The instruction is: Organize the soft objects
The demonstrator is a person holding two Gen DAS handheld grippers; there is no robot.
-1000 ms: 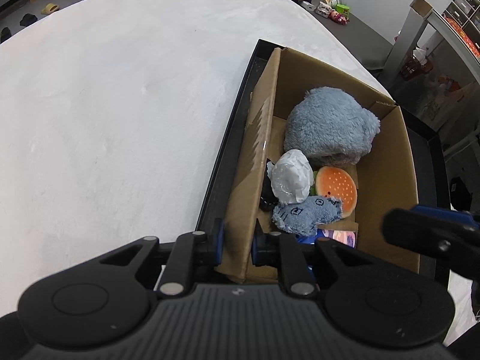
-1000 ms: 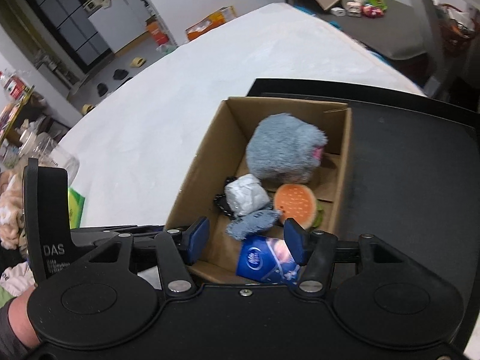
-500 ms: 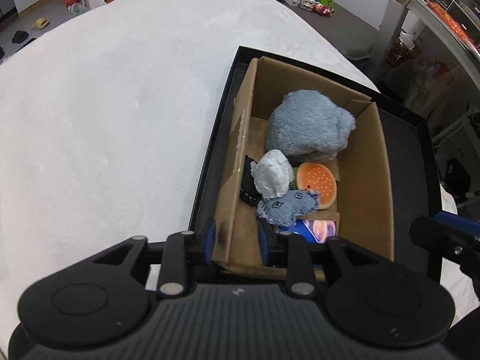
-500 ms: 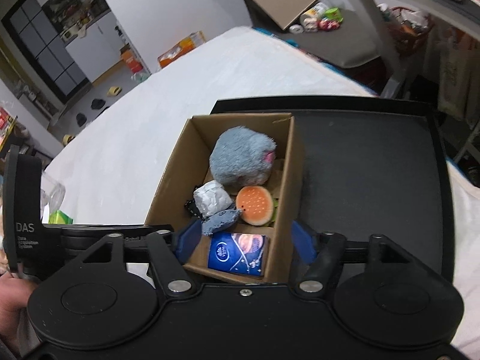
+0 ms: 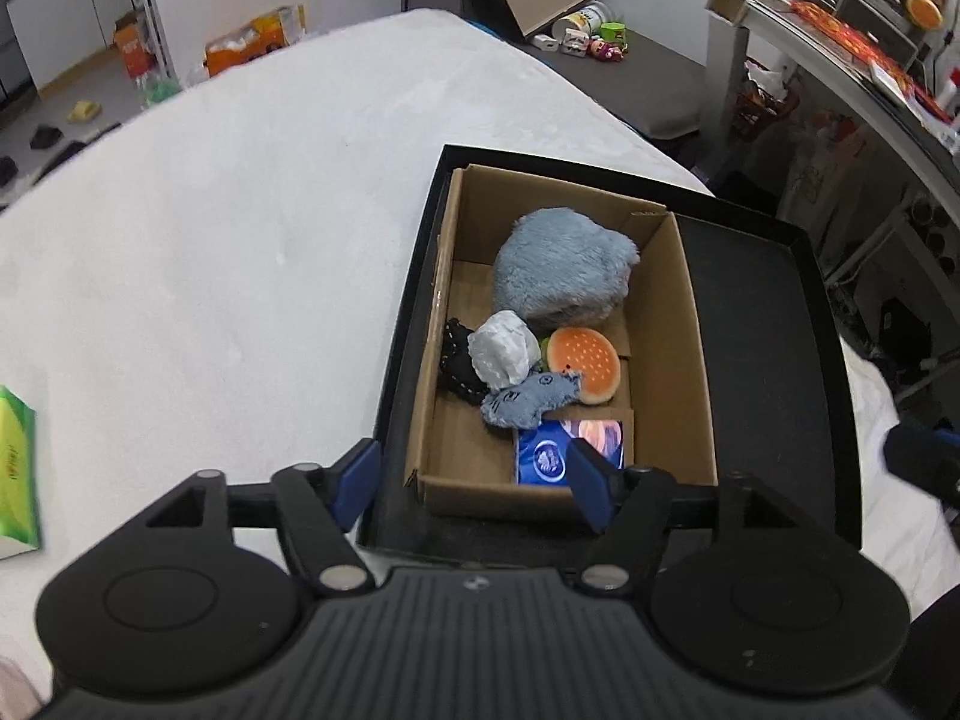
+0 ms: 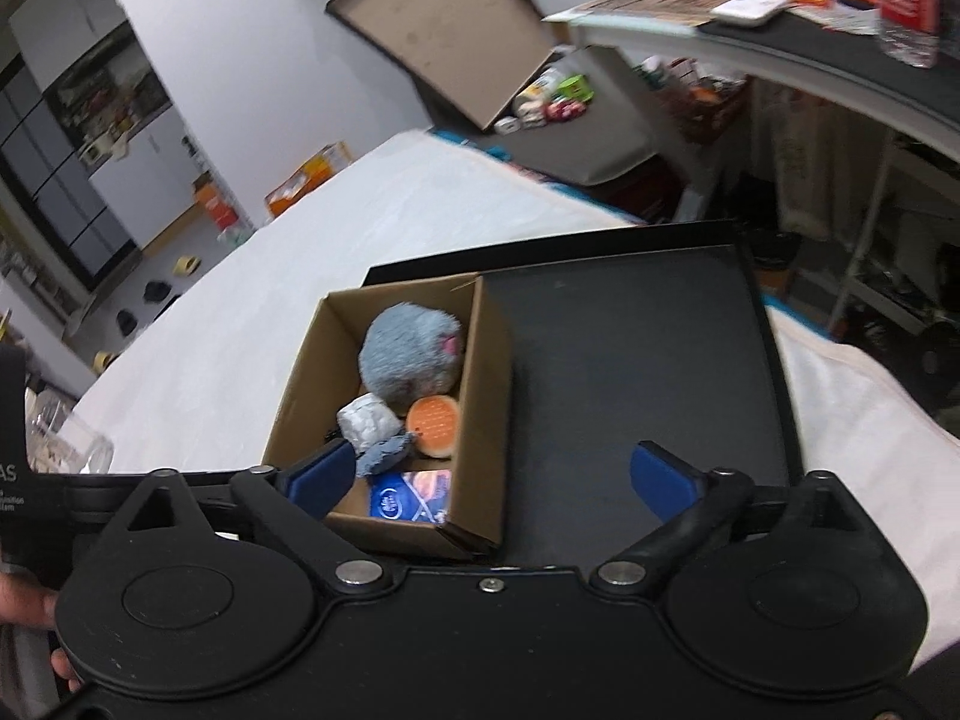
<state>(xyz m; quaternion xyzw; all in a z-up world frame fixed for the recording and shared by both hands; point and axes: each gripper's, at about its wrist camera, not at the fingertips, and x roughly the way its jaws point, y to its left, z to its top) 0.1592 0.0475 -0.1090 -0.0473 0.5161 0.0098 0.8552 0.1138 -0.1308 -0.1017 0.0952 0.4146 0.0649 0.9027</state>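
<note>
White padded table surface (image 5: 240, 228) ahead-left of left gripper (image 5: 477, 483). Shallow black rectangular tray (image 5: 774, 360) ahead of both grippers. Open brown cardboard box (image 5: 690, 360) in tray's left part, just beyond left gripper tips. In box, far to near: fluffy grey-blue plush (image 5: 561, 276); orange burger-shaped soft toy (image 5: 585, 363); crumpled white soft wad (image 5: 501, 351); small grey-blue fabric toy (image 5: 528, 399); blue printed packet (image 5: 567, 444). Left gripper: fingers apart, empty. Right gripper (image 6: 489, 477): fingers wide apart, empty, box near its left finger.

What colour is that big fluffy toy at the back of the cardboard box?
The fluffy toy is grey-blue, with a small pink patch; the patch shows best in the right wrist view.
</note>
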